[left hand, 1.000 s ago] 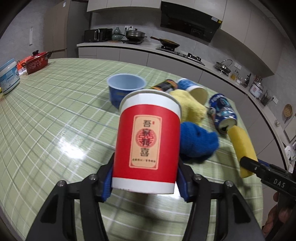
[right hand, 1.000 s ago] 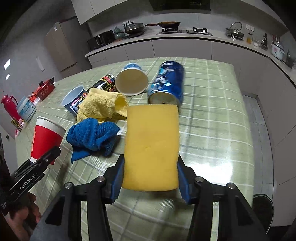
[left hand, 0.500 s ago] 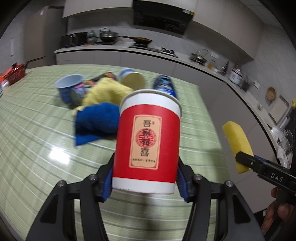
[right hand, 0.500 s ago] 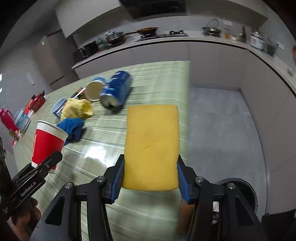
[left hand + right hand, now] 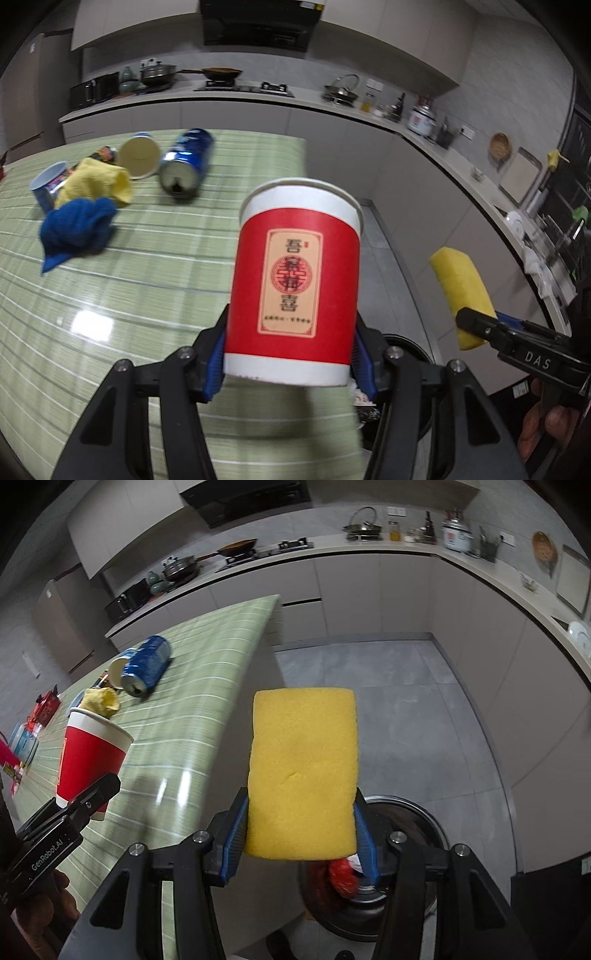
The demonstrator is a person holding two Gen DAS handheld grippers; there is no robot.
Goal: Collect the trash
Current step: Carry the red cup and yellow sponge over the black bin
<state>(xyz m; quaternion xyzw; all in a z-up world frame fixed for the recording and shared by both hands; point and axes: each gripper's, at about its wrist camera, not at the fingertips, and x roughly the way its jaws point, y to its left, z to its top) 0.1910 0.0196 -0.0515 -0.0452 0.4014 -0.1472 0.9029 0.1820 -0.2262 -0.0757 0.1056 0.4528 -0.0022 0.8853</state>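
My left gripper (image 5: 290,363) is shut on a red paper cup (image 5: 295,280) with a white rim, held upright over the right end of the green table (image 5: 147,288). The cup (image 5: 92,760) also shows at the left of the right wrist view. My right gripper (image 5: 301,845) is shut on a yellow sponge (image 5: 304,771), held past the table edge above the floor. The sponge (image 5: 461,291) appears at the right of the left wrist view. A round dark trash bin (image 5: 417,823) with red waste inside stands on the floor right below the sponge.
On the table lie a blue can (image 5: 188,166), a tipped paper cup (image 5: 139,159), a yellow cloth (image 5: 96,182), a blue cloth (image 5: 75,229) and a blue cup (image 5: 46,184). Grey cabinets and a counter with cookware (image 5: 369,565) ring the grey floor (image 5: 424,709).
Both grippers have swung right, off the littered part of the table toward its end. The trash bin has come into view below them. Both grips are unchanged.
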